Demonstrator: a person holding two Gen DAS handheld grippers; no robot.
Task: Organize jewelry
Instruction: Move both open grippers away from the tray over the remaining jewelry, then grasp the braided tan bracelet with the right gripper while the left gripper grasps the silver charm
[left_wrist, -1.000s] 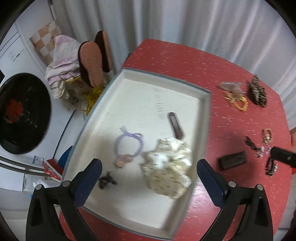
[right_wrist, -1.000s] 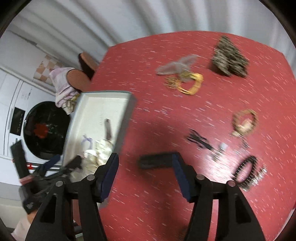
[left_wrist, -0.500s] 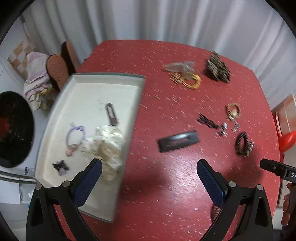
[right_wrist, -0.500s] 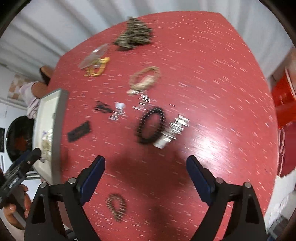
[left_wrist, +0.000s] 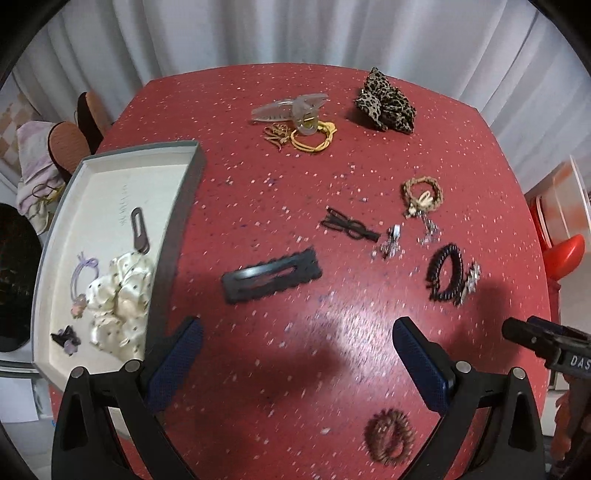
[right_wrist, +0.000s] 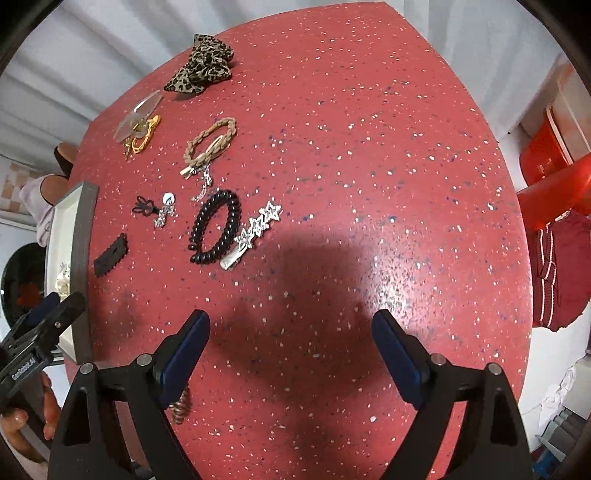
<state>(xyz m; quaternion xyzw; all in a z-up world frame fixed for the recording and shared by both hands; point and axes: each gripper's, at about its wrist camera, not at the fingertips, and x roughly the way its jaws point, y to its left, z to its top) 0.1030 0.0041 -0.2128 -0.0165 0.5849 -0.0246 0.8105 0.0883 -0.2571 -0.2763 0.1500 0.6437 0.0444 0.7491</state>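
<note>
A grey-rimmed white tray at the table's left holds a cream scrunchie, a purple hair tie and a brown clip. Loose on the red table lie a black rectangular clip, a black spiral tie, a star clip, a braided tie, a leopard scrunchie and a brown spiral tie. My left gripper is open and empty above the table's near part. My right gripper is open and empty over bare table.
A clear claw clip with yellow ties lies at the far middle. A thin black clip and small silver pieces lie mid-table. Red plastic items stand right of the table; a washing machine is at the left.
Both grippers have swung right, away from the tray, and now look over the loose items on the table. Both stay open and empty.
</note>
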